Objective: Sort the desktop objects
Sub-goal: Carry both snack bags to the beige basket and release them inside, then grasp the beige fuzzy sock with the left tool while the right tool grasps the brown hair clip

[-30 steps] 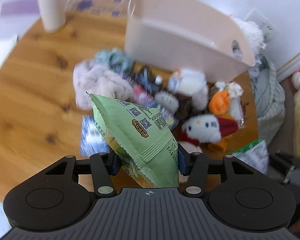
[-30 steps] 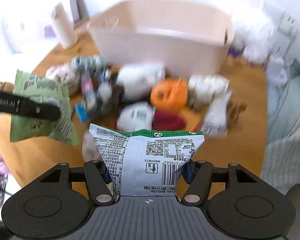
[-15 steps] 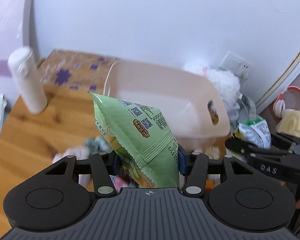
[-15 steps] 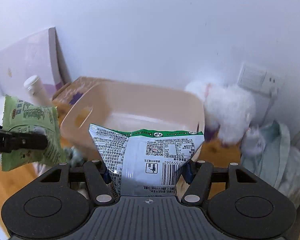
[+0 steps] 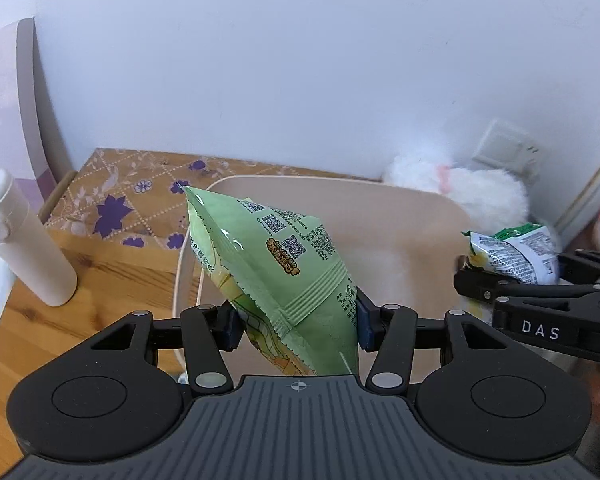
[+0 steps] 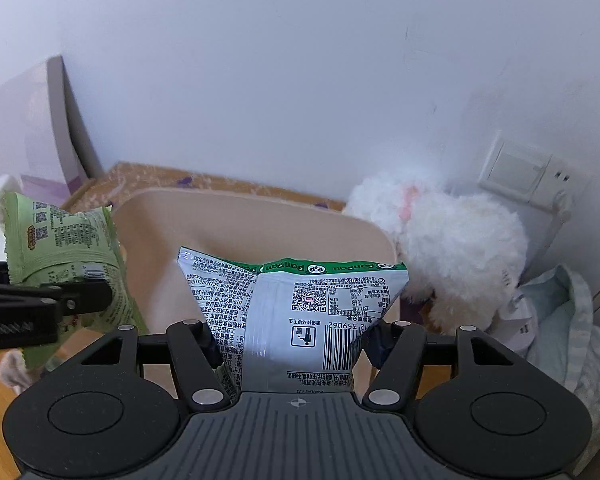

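Note:
My left gripper is shut on a light green snack bag, held above the near left part of a beige plastic bin. My right gripper is shut on a silver snack bag with a green top band, over the same bin. Each view catches the other tool: the right gripper with its silver bag shows at the right, and the green bag shows at the left. The bin's inside looks bare where I can see it.
A white bottle stands on the wooden table to the left of the bin. A floral-patterned box sits behind. A fluffy white plush leans by the wall socket, with pale cloth at the right.
Both grippers moved forward and up from over the pile of toys and packets to above the bin, each still gripping its bag. The pile has dropped out of view.

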